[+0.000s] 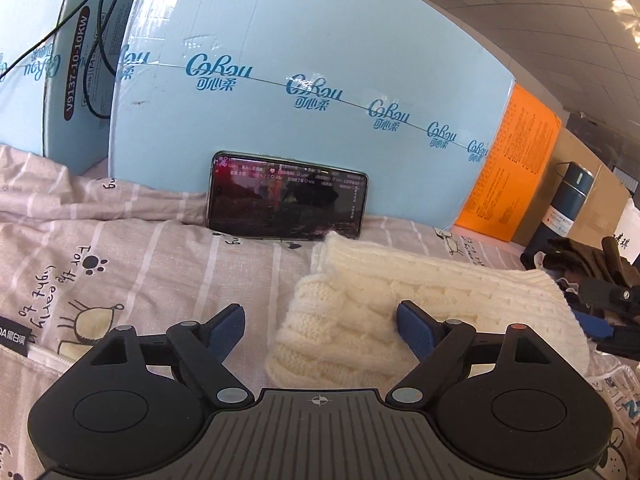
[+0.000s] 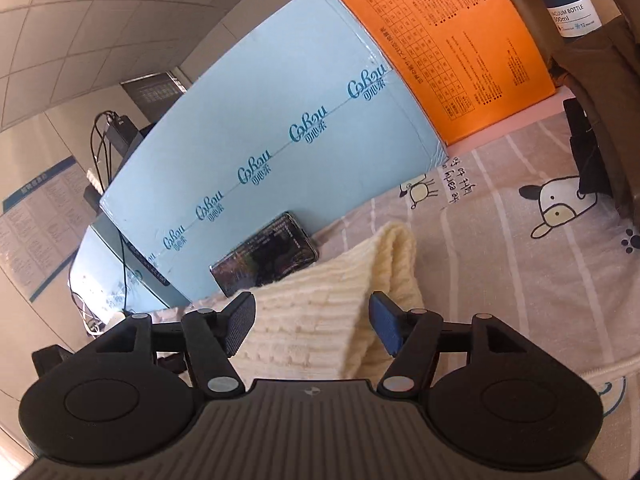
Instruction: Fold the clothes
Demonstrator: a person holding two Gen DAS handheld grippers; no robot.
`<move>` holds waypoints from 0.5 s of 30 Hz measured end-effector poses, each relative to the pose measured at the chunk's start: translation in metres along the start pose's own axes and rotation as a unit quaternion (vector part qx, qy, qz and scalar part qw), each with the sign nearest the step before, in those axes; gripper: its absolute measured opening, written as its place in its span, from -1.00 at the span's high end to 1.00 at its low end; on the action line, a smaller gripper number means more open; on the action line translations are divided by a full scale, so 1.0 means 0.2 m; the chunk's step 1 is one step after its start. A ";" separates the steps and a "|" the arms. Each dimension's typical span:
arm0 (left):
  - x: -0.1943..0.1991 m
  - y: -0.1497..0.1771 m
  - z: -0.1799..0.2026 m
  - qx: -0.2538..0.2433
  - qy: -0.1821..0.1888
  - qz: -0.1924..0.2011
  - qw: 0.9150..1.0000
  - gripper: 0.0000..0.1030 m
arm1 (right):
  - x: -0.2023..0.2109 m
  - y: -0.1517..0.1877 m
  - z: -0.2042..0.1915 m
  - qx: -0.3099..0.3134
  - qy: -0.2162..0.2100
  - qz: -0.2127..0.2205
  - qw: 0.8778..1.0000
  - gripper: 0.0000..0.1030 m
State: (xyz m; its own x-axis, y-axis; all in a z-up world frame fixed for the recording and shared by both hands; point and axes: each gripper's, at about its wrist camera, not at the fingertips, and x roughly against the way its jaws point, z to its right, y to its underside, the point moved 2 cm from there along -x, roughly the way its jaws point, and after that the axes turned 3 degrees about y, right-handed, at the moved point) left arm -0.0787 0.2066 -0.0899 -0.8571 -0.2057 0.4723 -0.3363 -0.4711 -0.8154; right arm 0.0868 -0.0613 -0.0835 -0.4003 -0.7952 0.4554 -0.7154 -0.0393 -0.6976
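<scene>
While both hand-held grippers (image 1: 320, 328) (image 2: 312, 322) gape over the cream sweater (image 1: 400, 312), a phone (image 1: 286, 196) leans against the blue box (image 1: 320, 60).

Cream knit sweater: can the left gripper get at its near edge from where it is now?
Probably yes. The left gripper is open, its fingers already straddling the edge of the cream knit sweater, with nothing between them and the knit.

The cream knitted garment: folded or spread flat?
Folded: the cream knitted garment forms a compact doubled bundle on the bedsheet.
</scene>
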 end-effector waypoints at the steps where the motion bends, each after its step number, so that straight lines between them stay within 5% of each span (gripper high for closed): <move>1: 0.01 0.00 0.00 0.009 -0.001 0.002 1.000 -0.69 | 0.00 0.01 -0.01 0.002 -0.002 -0.008 1.000 -0.18; 5: 0.03 0.01 0.00 0.046 0.000 0.008 0.999 -0.78 | -0.02 0.04 0.03 -0.013 -0.009 -0.006 1.000 -0.17; 15: 0.12 0.04 0.00 0.072 -0.013 0.008 0.997 -0.91 | 0.18 0.06 -0.04 -0.078 -0.012 -0.008 0.997 -0.81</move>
State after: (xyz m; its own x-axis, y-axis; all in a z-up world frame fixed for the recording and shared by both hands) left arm -0.1010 0.1975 -0.0854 -0.8513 -0.2354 0.4688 -0.2611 -0.5850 -0.7679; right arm 0.0598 -0.0859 -0.0717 -0.3756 -0.8099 0.4505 -0.8027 0.0413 -0.5949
